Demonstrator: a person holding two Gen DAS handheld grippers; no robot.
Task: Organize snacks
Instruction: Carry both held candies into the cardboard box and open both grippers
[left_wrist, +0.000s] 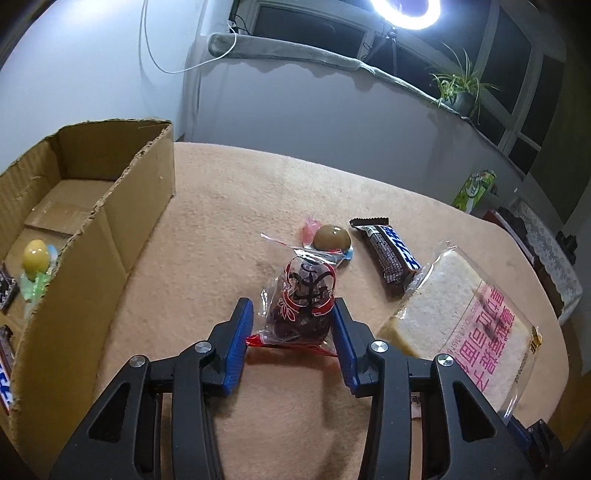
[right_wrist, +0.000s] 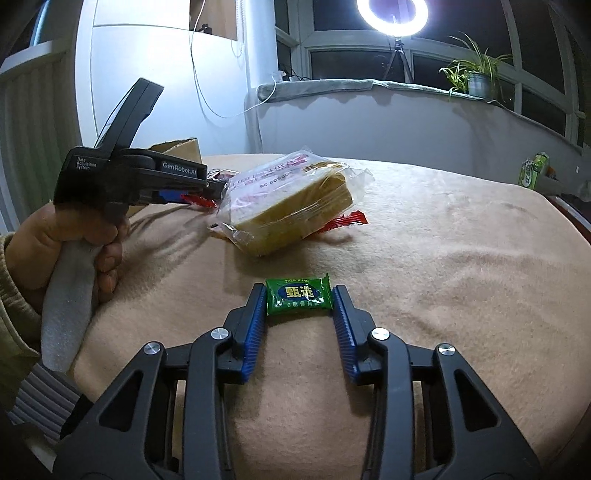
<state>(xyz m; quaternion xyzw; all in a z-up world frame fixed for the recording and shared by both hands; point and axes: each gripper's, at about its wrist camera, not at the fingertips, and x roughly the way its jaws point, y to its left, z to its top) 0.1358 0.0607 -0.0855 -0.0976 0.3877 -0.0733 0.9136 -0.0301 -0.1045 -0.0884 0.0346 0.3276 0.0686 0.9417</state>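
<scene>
Black arms and blue pads of the left hand-held gripper (left_wrist: 293, 314) sit lowest in its picture. Between the pads lies a small clear bag of dark red snack (left_wrist: 303, 306) with red print. The right pad touches the bag's side. The left pad seems just at the wrapper's edge, so I cannot tell if the squeeze is firm yet. The jaws are narrow around it.

Over on the right hand-held gripper (right_wrist: 300, 301), the blue pads stand on both sides of a little green candy packet (right_wrist: 298, 300), and they look to be pressing its ends. That packet lies flat on the tan table (right_wrist: 443, 258).

At the left of the left wrist picture stands the cardboard box (left_wrist: 147, 192), with a yellow egg-shaped snack (left_wrist: 36, 254) already inside. Waiting on the table are a brown egg-shaped snack (left_wrist: 331, 237), a dark chocolate bar (left_wrist: 391, 254) and a wrapped bread slice (left_wrist: 454, 310).

I think the step now is to get a good hold on both small packs. The bags are soft and slippery, so squeeze the fat middle, not only the thin plastic edge. Lift slowly and straight up. Watch that the bread beside the red bag does not get dragged along. Then carry each pack over the box wall and let go low inside.
</scene>
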